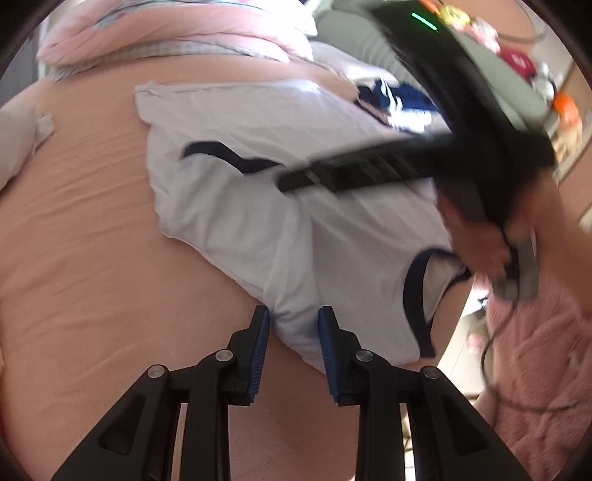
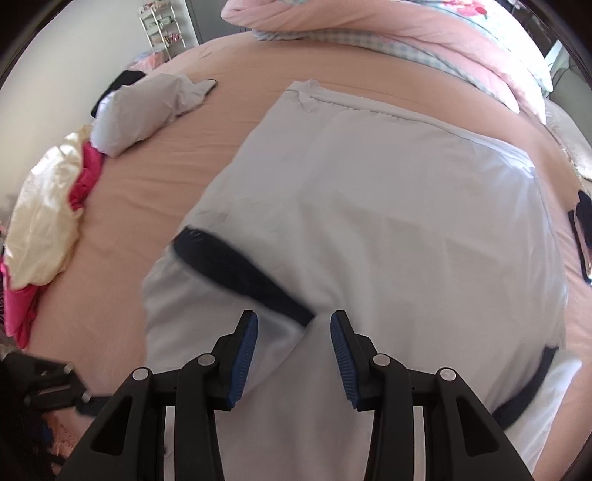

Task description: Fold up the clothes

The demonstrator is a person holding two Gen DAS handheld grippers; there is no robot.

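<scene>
A white T-shirt (image 1: 240, 207) with navy trim lies flat on the peach bed sheet (image 1: 81, 259), one sleeve folded in over its body. My left gripper (image 1: 294, 325) stands open at the shirt's near edge, a bulge of white cloth between its blue pads. The navy collar (image 1: 414, 292) lies to its right. In the right wrist view the shirt (image 2: 388, 222) fills the middle. My right gripper (image 2: 294, 333) hangs open just above it, by the sleeve's navy cuff (image 2: 236, 270). It is also in the left wrist view as a blurred black right gripper (image 1: 333, 177), held by a hand (image 1: 477, 244).
A cream and pink clothes pile (image 2: 48, 207) and a grey-white garment (image 2: 140, 111) lie at the bed's left. A pink duvet (image 2: 370, 33) lies along the far side. A blue and white garment (image 1: 399, 103) sits beyond the shirt. A fluffy pink rug (image 1: 536, 351) is beside the bed.
</scene>
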